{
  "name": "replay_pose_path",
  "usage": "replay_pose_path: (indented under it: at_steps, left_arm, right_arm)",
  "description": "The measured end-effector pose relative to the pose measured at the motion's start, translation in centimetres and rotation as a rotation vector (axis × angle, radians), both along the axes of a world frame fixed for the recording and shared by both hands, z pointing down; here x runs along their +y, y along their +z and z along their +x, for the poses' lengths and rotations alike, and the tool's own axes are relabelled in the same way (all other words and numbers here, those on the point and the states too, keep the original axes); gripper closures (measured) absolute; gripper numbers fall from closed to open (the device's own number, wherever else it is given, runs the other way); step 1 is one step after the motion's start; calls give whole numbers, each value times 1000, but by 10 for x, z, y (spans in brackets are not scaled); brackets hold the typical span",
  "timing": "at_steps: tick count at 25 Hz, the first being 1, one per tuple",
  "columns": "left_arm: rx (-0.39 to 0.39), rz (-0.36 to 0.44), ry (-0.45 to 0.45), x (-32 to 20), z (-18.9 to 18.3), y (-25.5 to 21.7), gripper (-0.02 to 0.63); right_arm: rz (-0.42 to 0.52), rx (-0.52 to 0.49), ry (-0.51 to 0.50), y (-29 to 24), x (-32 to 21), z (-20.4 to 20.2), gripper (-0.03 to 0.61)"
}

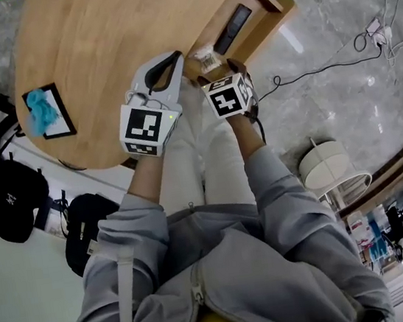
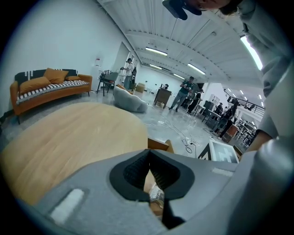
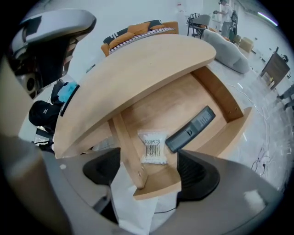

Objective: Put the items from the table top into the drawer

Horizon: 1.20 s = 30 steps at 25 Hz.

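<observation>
Drawer (image 3: 220, 96) pulled out; clear packet (image 3: 153, 148) and remote control (image 3: 190, 130) lie inside. Right hand-held gripper (image 3: 151, 176) over drawer's near corner, jaws wide, empty. Left hand-held gripper (image 2: 149, 165) beside drawer, jaws closed, empty. Blue crumpled item (image 1: 42, 112) on worktop (image 1: 110, 43), far from drawer. Likely risk: wide jaw snags drawer wall, jolts contents.

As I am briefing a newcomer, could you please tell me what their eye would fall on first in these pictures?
The open drawer under the round wooden table draws the eye: a black remote control and a small barcoded bag lie inside, with the right tongs open above them. A turquoise crumpled item sits on a black tray at the tabletop's edge, and the left tongs are shut.
</observation>
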State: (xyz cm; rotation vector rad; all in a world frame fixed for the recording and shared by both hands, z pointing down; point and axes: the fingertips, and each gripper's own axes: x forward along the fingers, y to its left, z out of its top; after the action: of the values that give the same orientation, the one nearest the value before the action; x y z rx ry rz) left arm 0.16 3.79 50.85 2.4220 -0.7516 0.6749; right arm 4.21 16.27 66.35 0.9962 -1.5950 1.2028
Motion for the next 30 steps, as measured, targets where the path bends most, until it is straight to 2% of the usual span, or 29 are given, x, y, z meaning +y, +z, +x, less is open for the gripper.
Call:
replay_pose_path:
  at_steps: [4, 6, 8, 11, 15, 21, 25, 30]
  left_arm:
    - [7, 18, 5, -1, 3, -31, 611]
    - [13, 29, 10, -2, 5, -48, 611]
    - [20, 37, 16, -3, 7, -67, 611]
    - [38, 49, 29, -2, 11, -100, 611]
    - [63, 87, 61, -3, 20, -151, 611]
    - [103, 173, 88, -11, 27, -229, 611]
    - [129, 244, 75, -19, 24, -285, 611]
    - [177, 391, 25, -49, 20, -371, 611]
  right_arm:
    - [31, 28, 11, -34, -3, 13, 280]
    - [63, 52, 11, -55, -10, 19, 359]
    - [106, 75, 19, -80, -18, 26, 467]
    - [167, 103, 37, -121, -27, 36, 571]
    - [241, 119, 54, -182, -38, 50, 578]
    - [432, 161, 89, -291, -67, 80, 578]
    - [596, 196, 117, -376, -83, 95, 578]
    - [892, 227, 176, -498, -130, 108, 580]
